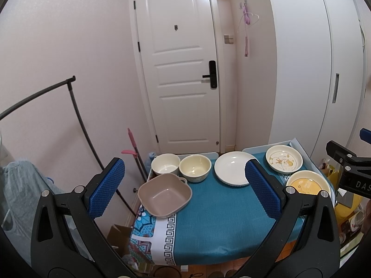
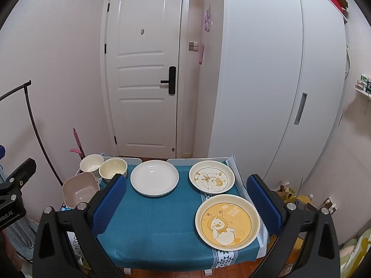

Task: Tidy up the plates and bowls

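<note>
the job looks like it is just starting, because nothing is stacked yet and both claws are up above the desk [image 2: 157,227] with nothing in them. the left claw [image 1: 185,185] has its two blue fingers wide apart. the right claw [image 2: 186,205] is wide apart too.

on the left edge sits a brown square bowl [image 1: 165,194], empty. behind it are a white bowl [image 1: 165,164] and a cream bowl [image 1: 195,168], side by side, both empty. in the middle is a plain white plate [image 2: 154,177]. on the right are a duck plate [image 2: 211,177] at the back and a yellow duck plate [image 2: 227,222] in front.

i think the next move is to go down over one dish, pinch its rim, and set it on a matching one: bowls with bowls, plates with plates.
</note>
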Action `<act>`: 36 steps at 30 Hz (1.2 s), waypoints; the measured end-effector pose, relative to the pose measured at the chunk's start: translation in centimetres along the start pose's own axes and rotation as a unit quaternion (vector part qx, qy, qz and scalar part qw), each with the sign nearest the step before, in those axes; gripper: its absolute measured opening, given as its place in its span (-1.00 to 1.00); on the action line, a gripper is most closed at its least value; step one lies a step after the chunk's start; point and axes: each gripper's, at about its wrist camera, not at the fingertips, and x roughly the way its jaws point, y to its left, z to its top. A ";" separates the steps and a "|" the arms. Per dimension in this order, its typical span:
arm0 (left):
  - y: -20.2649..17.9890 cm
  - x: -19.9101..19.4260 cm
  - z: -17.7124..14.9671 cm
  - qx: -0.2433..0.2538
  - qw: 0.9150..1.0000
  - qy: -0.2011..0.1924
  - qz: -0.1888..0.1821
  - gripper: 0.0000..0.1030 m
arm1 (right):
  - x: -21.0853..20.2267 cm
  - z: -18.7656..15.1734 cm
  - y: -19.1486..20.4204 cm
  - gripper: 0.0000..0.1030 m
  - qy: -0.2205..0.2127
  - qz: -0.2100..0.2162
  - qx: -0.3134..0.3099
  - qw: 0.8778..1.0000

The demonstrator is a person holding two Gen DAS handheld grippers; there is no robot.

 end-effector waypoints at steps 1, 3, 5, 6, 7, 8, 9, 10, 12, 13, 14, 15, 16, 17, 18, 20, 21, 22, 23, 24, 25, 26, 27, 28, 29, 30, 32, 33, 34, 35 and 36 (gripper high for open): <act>0.1 0.1 0.0 0.001 1.000 0.001 0.001 0.99 | 0.0 0.0 0.0 1.00 -0.001 0.001 0.001 1.000; 0.2 0.2 0.1 0.004 1.000 0.002 0.003 0.99 | 0.0 -0.1 0.1 0.99 -0.001 0.000 -0.001 1.000; 0.4 0.5 0.3 0.001 1.000 0.003 0.002 1.00 | 0.2 0.2 0.1 0.99 0.001 0.001 -0.002 1.000; 0.4 0.7 0.4 0.001 1.000 0.005 0.001 1.00 | 0.4 0.3 0.1 0.99 0.003 0.002 -0.002 1.000; 0.4 1.1 0.4 0.003 1.000 0.007 0.000 1.00 | 0.6 0.4 0.1 0.99 0.005 0.002 -0.002 1.000; 0.3 1.3 0.4 0.002 1.000 0.007 -0.003 1.00 | 0.8 0.5 0.1 1.00 0.007 0.001 -0.001 1.000; 0.3 1.7 0.5 0.005 1.000 0.009 -0.005 1.00 | 1.0 0.6 0.0 0.99 0.009 0.001 0.000 1.000; 0.2 2.1 0.7 0.001 1.000 0.012 -0.011 1.00 | 1.3 0.7 -0.1 0.99 0.013 0.001 0.002 1.000; -0.4 3.3 1.1 0.013 1.000 0.020 -0.018 1.00 | 2.1 0.8 -0.6 0.99 0.021 0.003 0.008 1.000; -0.6 4.0 1.4 0.016 0.999 0.025 -0.026 0.99 | 2.5 0.8 -0.9 1.00 0.026 0.003 0.011 1.000; -1.1 4.7 1.6 0.021 0.999 0.032 -0.039 1.00 | 3.0 0.8 -1.2 1.00 0.032 0.002 0.016 0.999; -1.5 5.5 1.8 0.024 0.998 0.041 -0.051 1.00 | 3.5 0.7 -1.8 0.99 0.038 -0.001 0.022 0.999; -2.0 6.4 2.0 0.029 0.996 0.048 -0.064 1.00 | 3.9 0.8 -2.1 0.99 0.043 -0.005 0.026 0.999; -2.4 7.2 2.2 0.028 0.995 0.061 -0.077 1.00 | 4.5 0.6 -2.6 0.99 0.049 -0.012 0.031 0.998; -3.1 8.0 2.3 0.031 0.993 0.065 -0.089 1.00 | 5.0 0.4 -3.4 0.99 0.055 -0.022 0.037 0.998; -5.1 9.6 2.7 0.057 0.990 0.061 -0.110 1.00 | 6.1 -0.2 -4.9 1.00 0.070 -0.035 0.051 0.996; -6.1 10.6 2.6 0.078 0.988 0.068 -0.119 0.99 | 6.5 -0.4 -5.7 1.00 0.077 -0.041 0.059 0.994; -7.1 11.6 2.3 0.088 0.984 0.082 -0.134 1.00 | 7.0 -0.9 -6.6 1.00 0.084 -0.047 0.070 0.993; -8.3 12.7 1.9 0.103 0.980 0.093 -0.142 1.00 | 7.4 -1.3 -7.6 1.00 0.093 -0.052 0.082 0.991; -9.6 13.6 1.5 0.109 0.976 0.104 -0.155 1.00 | 7.8 -1.8 -8.5 1.00 0.102 -0.055 0.092 0.989; -11.0 14.5 1.1 0.116 0.972 0.114 -0.168 1.00 | 8.2 -2.4 -9.6 1.00 0.109 -0.059 0.101 0.987; -12.2 15.5 0.5 0.128 0.967 0.132 -0.177 1.00 | 8.7 -3.0 -10.8 1.00 0.118 -0.061 0.111 0.985; -13.4 16.6 -0.3 0.143 0.962 0.146 -0.182 1.00 | 9.0 -3.4 -11.6 1.00 0.124 -0.061 0.119 0.983; -14.6 17.4 -1.0 0.151 0.956 0.161 -0.193 0.99 | 9.4 -4.1 -12.7 1.00 0.131 -0.058 0.131 0.981; -15.7 18.1 -1.9 0.159 0.949 0.180 -0.203 1.00 | 9.8 -5.0 -14.1 1.00 0.141 -0.058 0.147 0.977; -17.1 18.9 -2.8 0.167 0.944 0.193 -0.211 1.00 | 10.3 -5.7 -15.1 1.00 0.150 -0.056 0.160 0.974; -19.7 21.0 -4.5 0.178 0.933 0.218 -0.224 1.00 | 11.5 -7.5 -17.3 0.99 0.173 -0.047 0.187 0.966; -20.6 22.1 -5.4 0.178 0.927 0.234 -0.232 0.99 | 12.2 -8.3 -18.4 0.99 0.186 -0.044 0.195 0.962; -21.8 23.1 -6.5 0.170 0.920 0.254 -0.244 0.99 | 12.7 -9.0 -19.0 0.95 0.194 -0.040 0.199 0.960; -22.7 23.8 -7.4 0.163 0.917 0.268 -0.248 0.99 | 13.5 -9.8 -19.9 0.89 0.205 -0.029 0.203 0.957; -23.3 24.4 -8.2 0.156 0.912 0.286 -0.251 0.99 | 14.3 -10.7 -20.7 0.77 0.217 -0.018 0.205 0.954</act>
